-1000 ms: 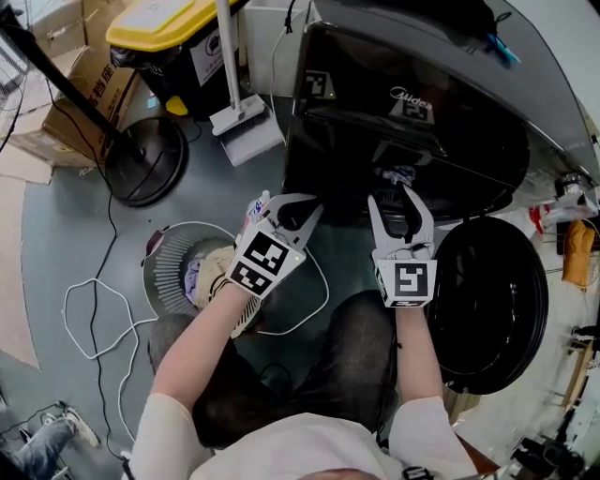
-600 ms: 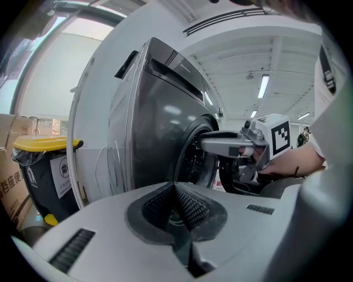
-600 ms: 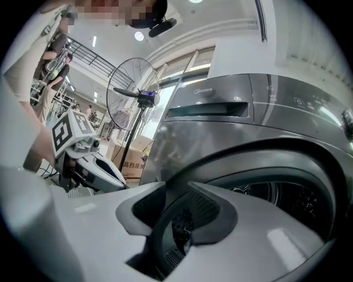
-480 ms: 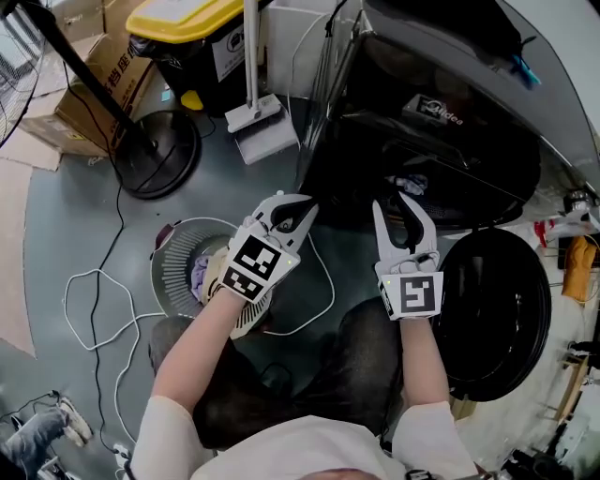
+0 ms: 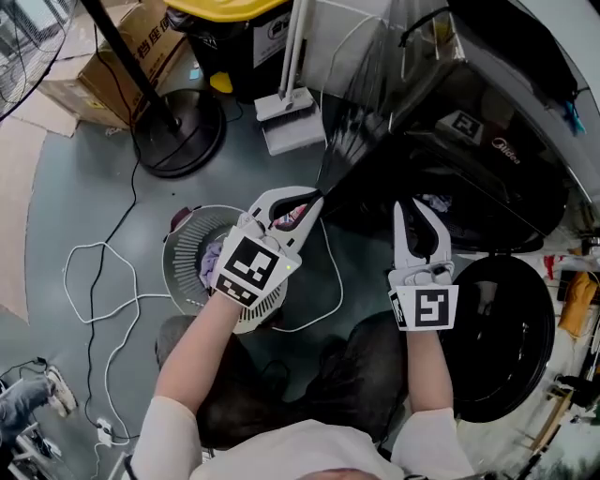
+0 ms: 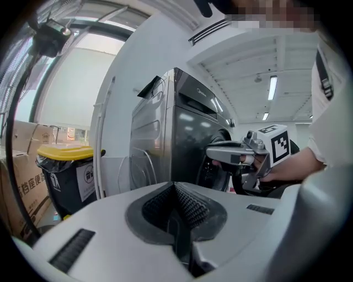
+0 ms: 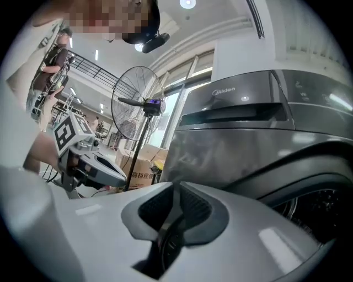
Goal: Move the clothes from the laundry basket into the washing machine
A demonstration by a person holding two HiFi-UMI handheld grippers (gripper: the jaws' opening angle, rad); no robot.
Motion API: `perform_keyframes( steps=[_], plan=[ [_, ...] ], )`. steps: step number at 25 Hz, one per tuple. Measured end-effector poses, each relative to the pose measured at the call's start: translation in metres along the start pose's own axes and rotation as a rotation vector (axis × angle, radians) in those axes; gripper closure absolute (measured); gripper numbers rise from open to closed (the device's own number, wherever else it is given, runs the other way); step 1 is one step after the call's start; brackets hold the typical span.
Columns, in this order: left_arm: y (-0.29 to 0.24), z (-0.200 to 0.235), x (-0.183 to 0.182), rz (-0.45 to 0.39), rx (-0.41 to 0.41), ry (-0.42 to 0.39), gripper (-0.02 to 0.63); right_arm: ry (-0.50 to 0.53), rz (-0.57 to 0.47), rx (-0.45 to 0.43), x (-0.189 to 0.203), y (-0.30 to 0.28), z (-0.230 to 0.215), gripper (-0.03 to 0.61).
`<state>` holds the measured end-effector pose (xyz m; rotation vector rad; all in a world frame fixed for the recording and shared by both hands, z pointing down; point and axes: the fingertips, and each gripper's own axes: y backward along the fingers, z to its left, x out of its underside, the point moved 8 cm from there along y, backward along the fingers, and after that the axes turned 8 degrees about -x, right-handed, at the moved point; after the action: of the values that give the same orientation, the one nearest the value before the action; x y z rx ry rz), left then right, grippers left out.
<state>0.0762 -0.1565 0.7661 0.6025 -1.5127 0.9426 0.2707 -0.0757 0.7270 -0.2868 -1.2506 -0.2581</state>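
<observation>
The dark washing machine (image 5: 469,159) fills the upper right of the head view, with its round door (image 5: 506,337) swung open at the lower right. A bit of pale clothing (image 5: 433,202) shows in its opening. The white laundry basket (image 5: 183,258) stands on the floor to the left, with purple cloth (image 5: 211,270) inside. My left gripper (image 5: 317,195) hovers between basket and machine, shut and empty. Just in front of the opening, my right gripper (image 5: 412,202) has its jaws closing, almost together, nothing between them. Each gripper's own view shows its pads meeting, the left (image 6: 175,186) and the right (image 7: 176,186).
A standing fan's round base (image 5: 178,141) and pole are at the upper left. Behind it are a cardboard box (image 5: 103,66) and a yellow-lidded black bin (image 5: 234,28). A broom head (image 5: 291,122) leans near the machine's corner. A white cable (image 5: 94,291) loops over the floor left of the basket.
Both grippers have drawn back a little from the machine's opening. The right jaws, open a second ago, have come together. The left jaws stayed shut.
</observation>
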Motion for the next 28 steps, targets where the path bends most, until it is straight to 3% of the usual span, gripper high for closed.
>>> perform_keyframes(
  steps=[13,18,21,28],
  plan=[
    [0.044,0.016,-0.017,-0.013,-0.108,-0.033,0.607,-0.11,-0.006,-0.089,-0.012,-0.029,0.004,0.568],
    [0.072,0.021,-0.027,-0.034,-0.107,0.002,0.607,-0.103,0.024,-0.122,-0.022,-0.03,0.013,0.568],
    [0.092,0.022,-0.029,0.0,-0.127,0.018,0.607,-0.081,0.052,-0.169,-0.037,-0.032,0.024,0.568],
    [0.13,0.007,-0.077,0.018,-0.169,0.129,0.607,-0.126,0.084,-0.198,-0.103,-0.016,0.026,0.569]
  ],
)
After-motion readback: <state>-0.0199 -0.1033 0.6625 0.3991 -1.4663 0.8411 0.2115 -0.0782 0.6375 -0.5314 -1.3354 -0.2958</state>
